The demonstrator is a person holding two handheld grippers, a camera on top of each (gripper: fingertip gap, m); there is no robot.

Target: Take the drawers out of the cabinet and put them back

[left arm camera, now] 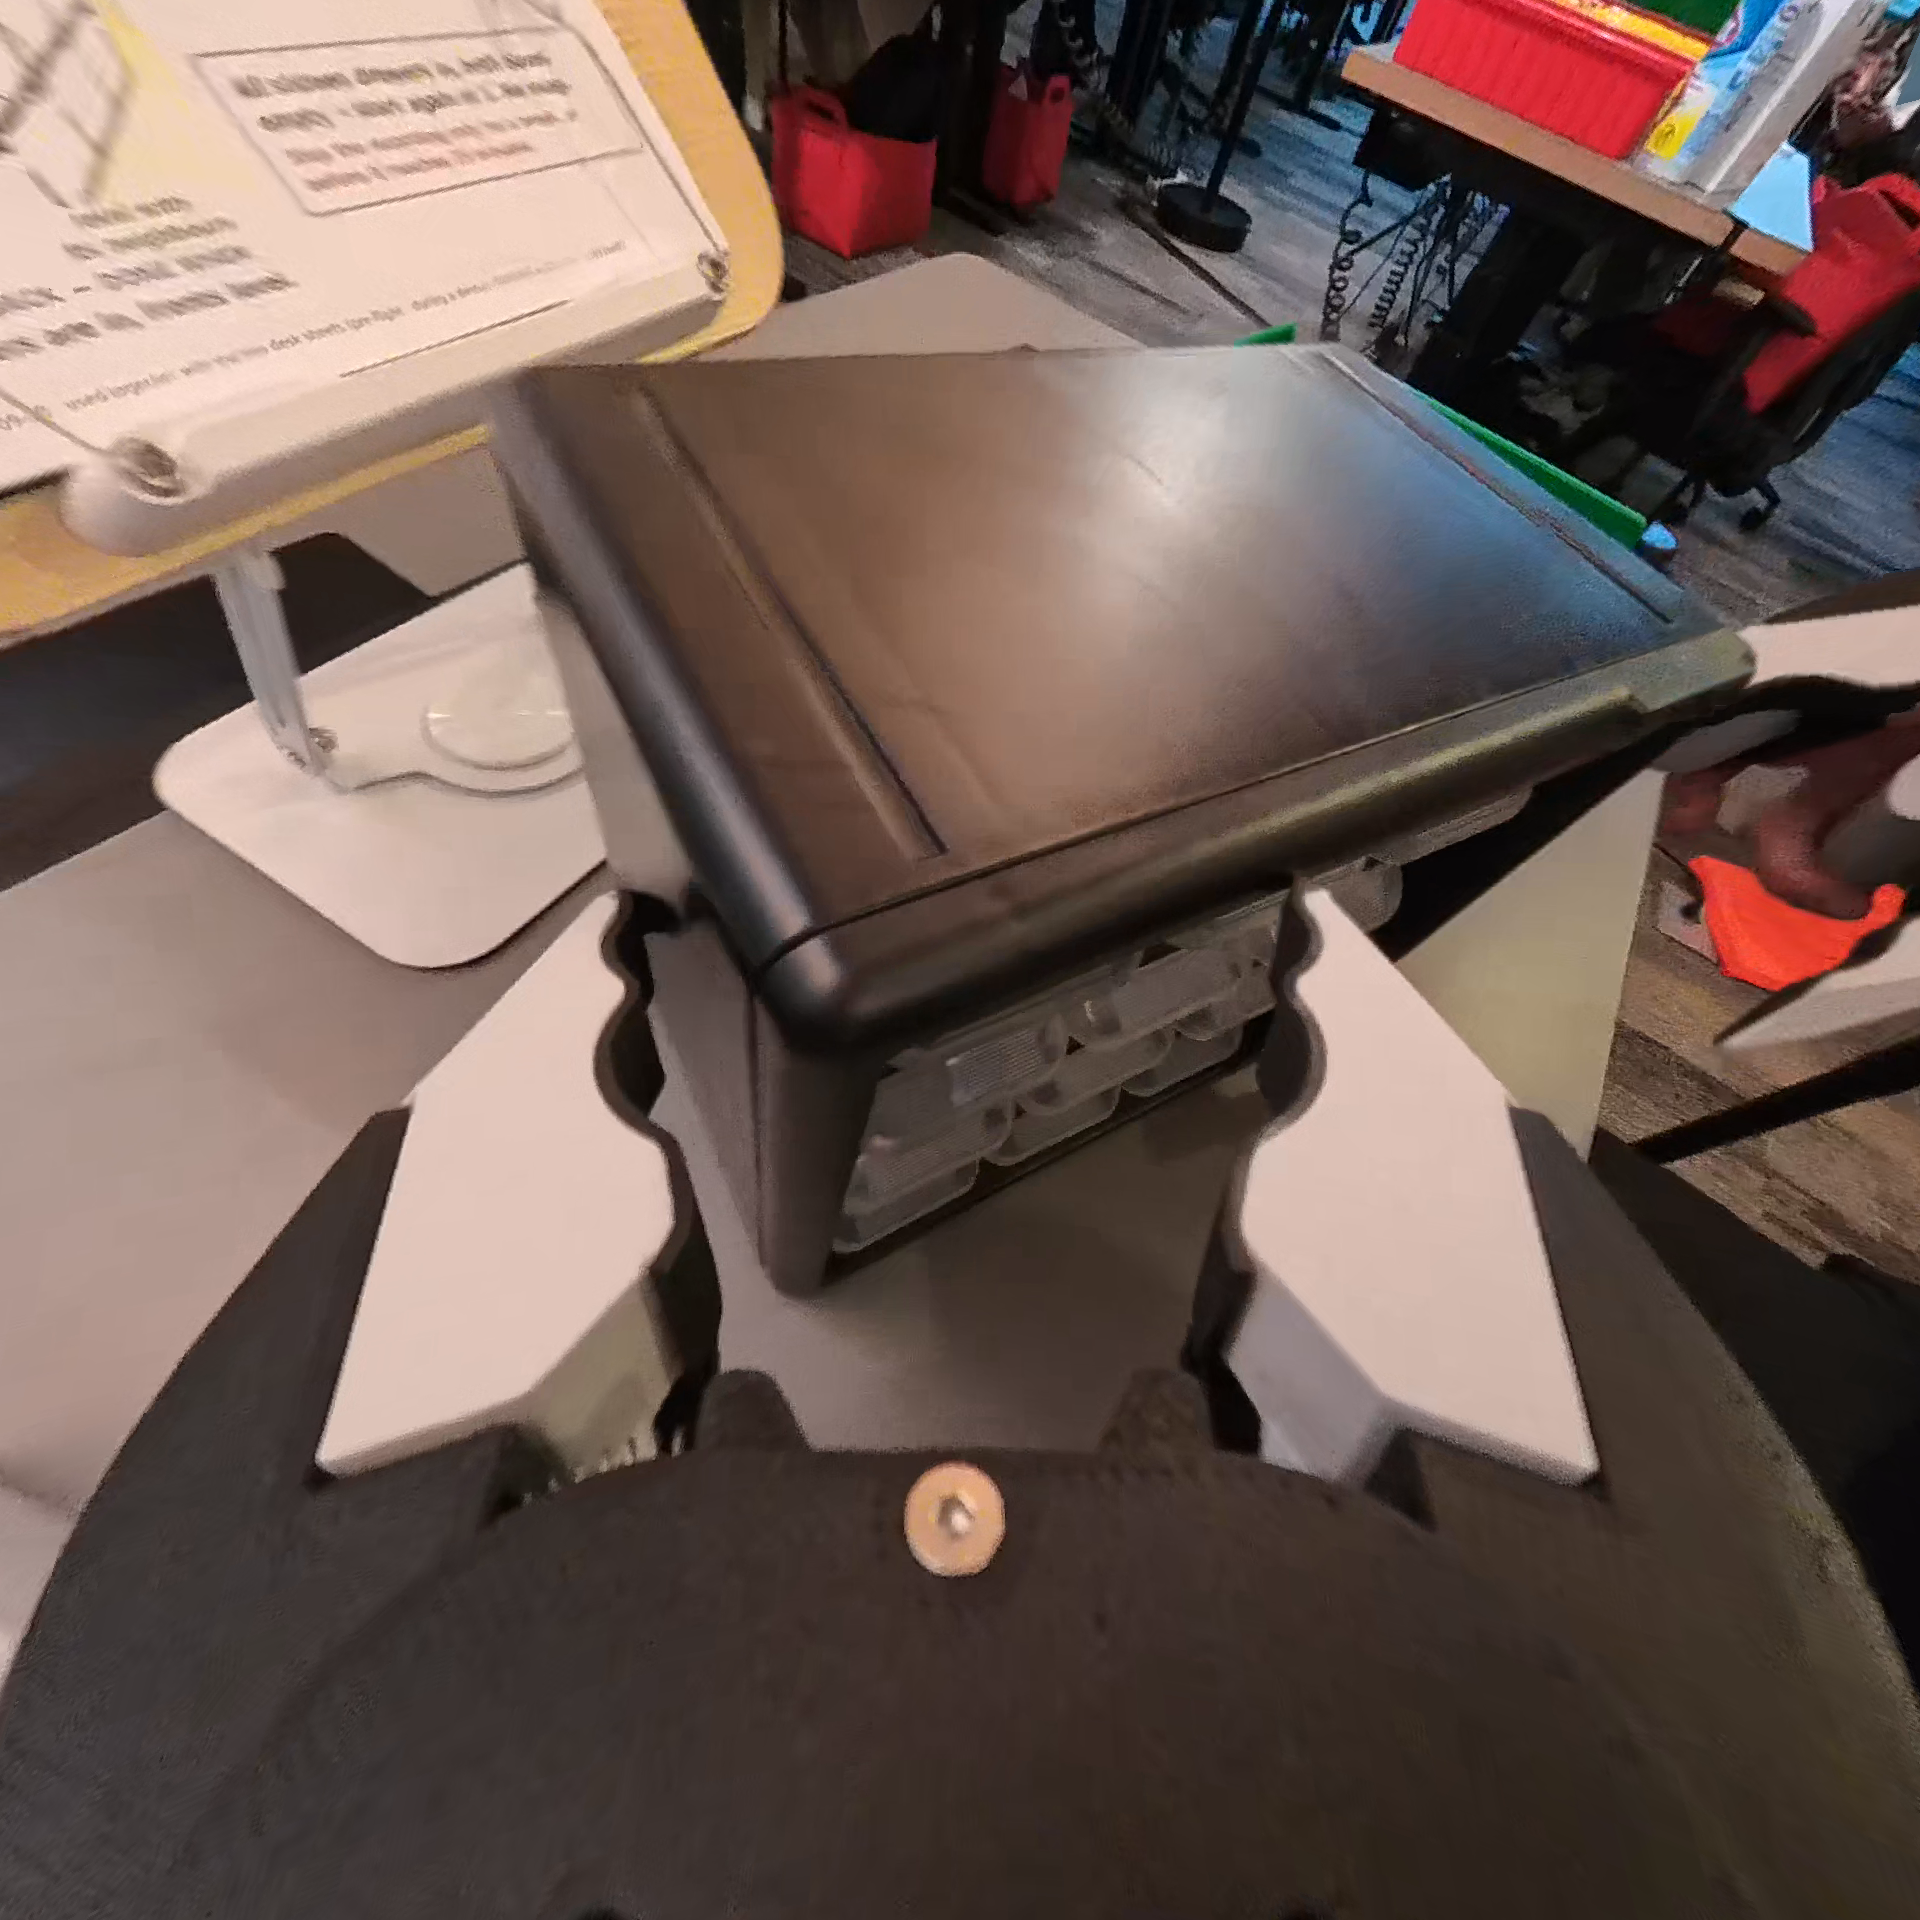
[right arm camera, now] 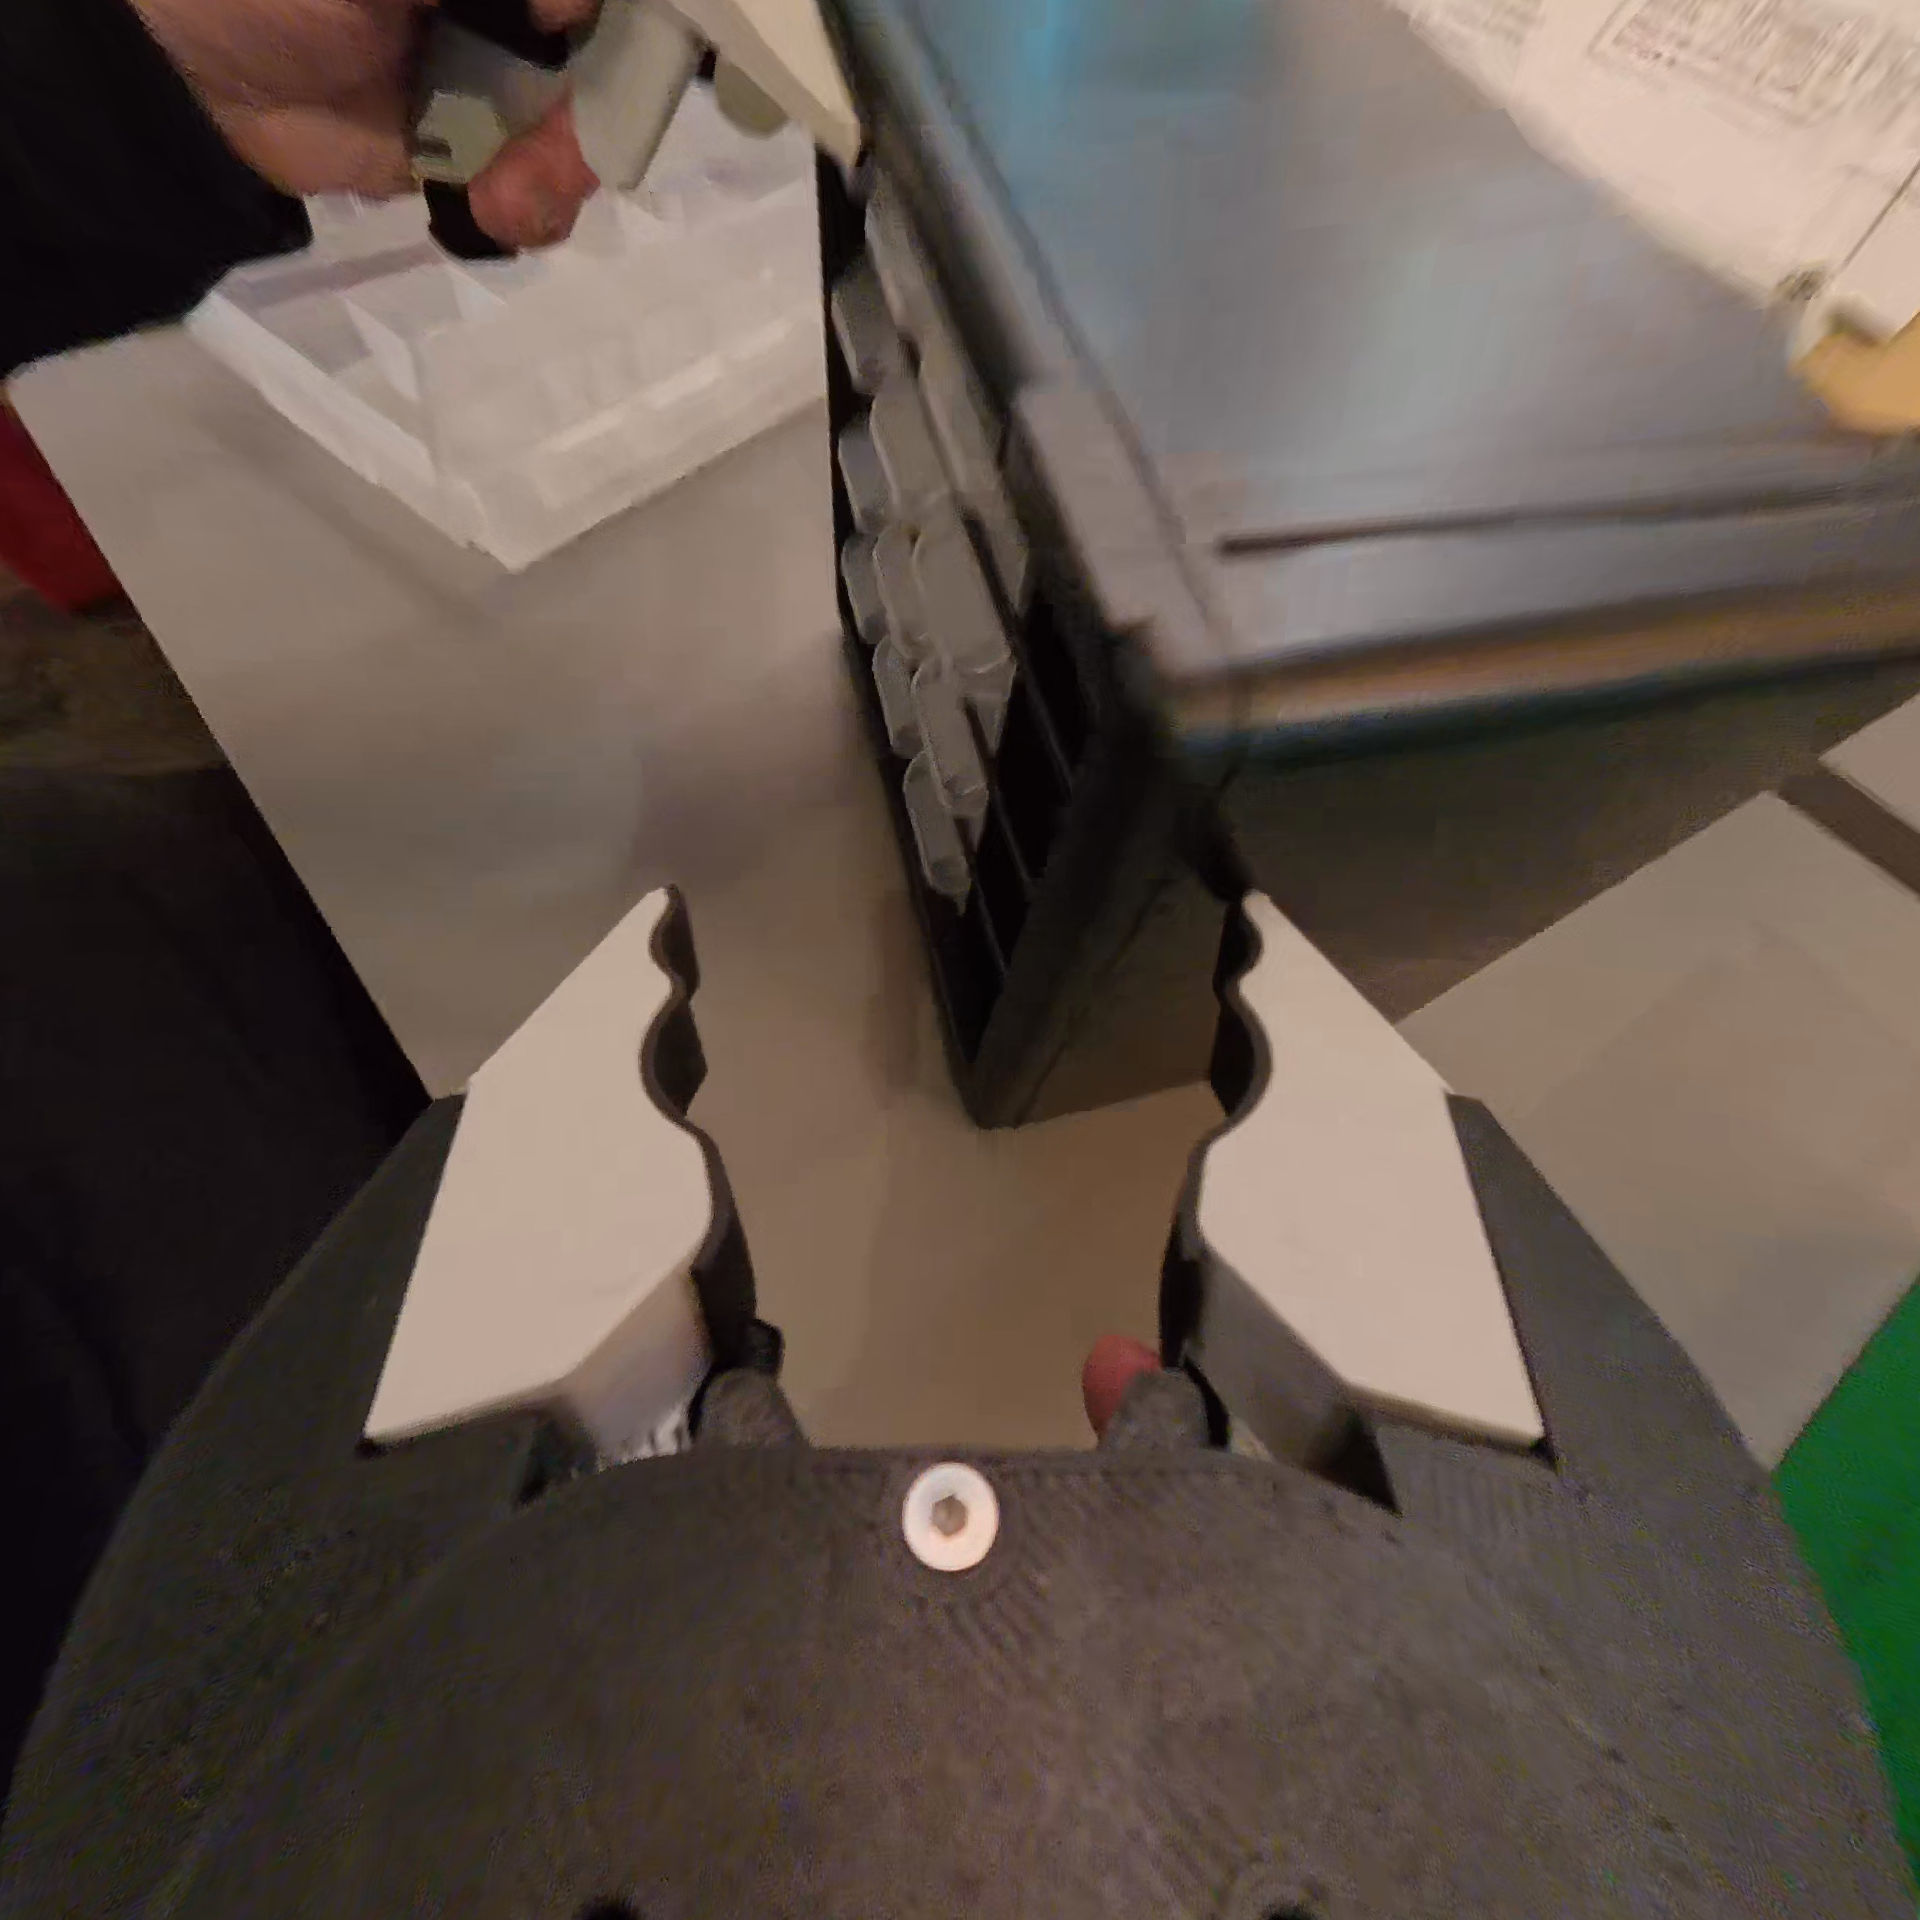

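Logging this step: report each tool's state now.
Left tool: open, holding nothing, at the cabinet's corner.
Right tool: open, holding nothing.

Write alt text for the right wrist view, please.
The open right claw hovers over a pale table, pointing at the corner of a black cabinet with clear drawers. A clear tray lies behind it on the left.

Glossy black plastic cabinet [left arm camera: 1091,644]; clear plastic drawers [left arm camera: 1081,1049]; matt table [left arm camera: 208,1039].

- A shared workshop or lab space.
- Beyond the black cabinet [left arm camera: 1091,644]: a wooden workbench [left arm camera: 1538,156] holding a red bin [left arm camera: 1538,62], red bags [left arm camera: 852,166] on plank flooring, coiled cables [left arm camera: 1351,249].
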